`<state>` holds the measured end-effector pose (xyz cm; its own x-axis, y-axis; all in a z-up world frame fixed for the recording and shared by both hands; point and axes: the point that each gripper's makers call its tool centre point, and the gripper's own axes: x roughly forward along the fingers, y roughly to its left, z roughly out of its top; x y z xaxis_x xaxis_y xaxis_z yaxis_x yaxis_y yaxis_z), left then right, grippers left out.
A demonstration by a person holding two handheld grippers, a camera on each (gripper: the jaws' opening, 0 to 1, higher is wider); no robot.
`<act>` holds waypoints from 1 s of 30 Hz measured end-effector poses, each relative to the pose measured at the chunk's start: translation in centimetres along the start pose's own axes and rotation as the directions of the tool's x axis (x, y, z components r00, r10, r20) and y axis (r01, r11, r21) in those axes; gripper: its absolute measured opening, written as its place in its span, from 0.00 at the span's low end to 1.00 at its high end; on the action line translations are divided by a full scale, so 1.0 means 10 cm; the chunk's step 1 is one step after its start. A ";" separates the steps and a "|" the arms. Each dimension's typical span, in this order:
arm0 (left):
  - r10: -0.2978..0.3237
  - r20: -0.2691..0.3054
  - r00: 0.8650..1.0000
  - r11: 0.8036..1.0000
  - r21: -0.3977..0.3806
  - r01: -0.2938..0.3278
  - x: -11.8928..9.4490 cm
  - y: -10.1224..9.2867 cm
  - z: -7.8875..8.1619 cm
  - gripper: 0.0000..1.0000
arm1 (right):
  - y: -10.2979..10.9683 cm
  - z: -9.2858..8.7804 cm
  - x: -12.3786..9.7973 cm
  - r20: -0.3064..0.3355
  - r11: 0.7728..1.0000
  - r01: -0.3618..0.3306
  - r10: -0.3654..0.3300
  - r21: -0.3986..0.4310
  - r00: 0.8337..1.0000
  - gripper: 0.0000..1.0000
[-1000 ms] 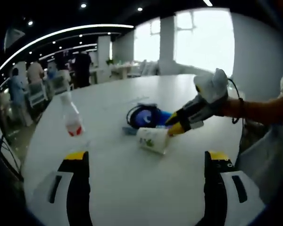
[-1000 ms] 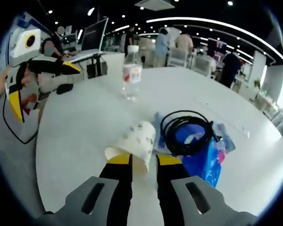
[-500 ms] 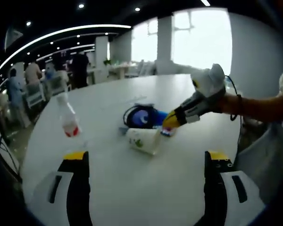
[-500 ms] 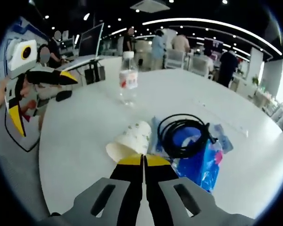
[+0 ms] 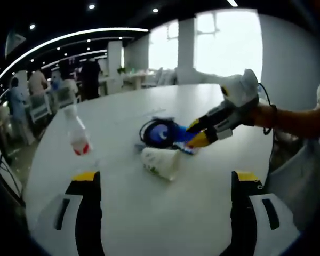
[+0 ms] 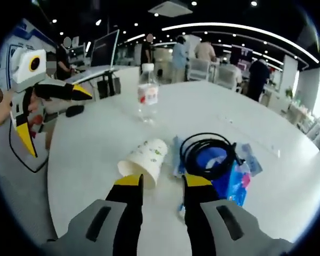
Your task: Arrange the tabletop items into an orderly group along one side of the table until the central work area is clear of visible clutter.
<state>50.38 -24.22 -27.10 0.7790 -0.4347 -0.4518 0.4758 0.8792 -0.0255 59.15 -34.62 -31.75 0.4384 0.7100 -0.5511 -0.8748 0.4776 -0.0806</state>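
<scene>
Hiding blue packet [image 6: 230,184] partly: coiled cable [image 6: 209,154].

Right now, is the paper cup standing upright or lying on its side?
The paper cup is lying on its side on the white table; its open mouth faces the right gripper, whose jaws stand apart, not touching it.

Right gripper [image 6: 162,181]: jaws, pressed together half a second ago, now parted; drawn back from paper cup [image 6: 142,161], tips just short of its rim. In the left gripper view, gripper [image 5: 198,134] raised toward centre right. Paper cup [image 5: 160,161]: lying on its side, shifted slightly left of centre since a second ago.
</scene>
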 end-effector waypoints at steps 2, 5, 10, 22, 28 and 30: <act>0.000 -0.001 1.000 1.000 0.004 0.000 0.00 0.00 0.00 0.99 | 0.02 0.00 0.00 -0.006 1.000 -0.003 0.003 -0.009 1.000 0.54; 0.001 -0.001 1.000 1.000 0.004 -0.001 0.00 0.01 0.00 0.99 | 0.04 -0.01 0.02 -0.015 1.000 -0.008 0.007 -0.022 1.000 0.64; 0.005 -0.003 1.000 1.000 0.003 -0.005 0.00 0.02 0.00 0.99 | 0.06 -0.02 0.06 -0.026 0.999 -0.015 0.014 -0.038 1.000 0.73; -0.008 -0.012 1.000 1.000 -0.002 0.008 0.01 -0.01 -0.02 0.99 | 0.06 -0.06 0.24 -0.044 0.998 0.000 -0.003 -0.059 0.999 0.98; -0.006 -0.018 1.000 1.000 -0.006 0.006 0.00 0.00 -0.04 0.99 | 0.08 -0.12 0.31 -0.074 0.999 -0.019 0.015 -0.047 0.997 1.00; -0.005 -0.016 1.000 1.000 -0.009 0.005 0.00 0.00 -0.04 0.99 | 0.09 -0.14 0.34 -0.077 0.999 -0.031 0.028 -0.040 0.997 0.99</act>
<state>50.23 -24.13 -27.42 0.7699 -0.4361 -0.4659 0.4762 0.8786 -0.0356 59.51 -32.50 -34.86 0.3970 0.6807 -0.6156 -0.8954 0.4347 -0.0967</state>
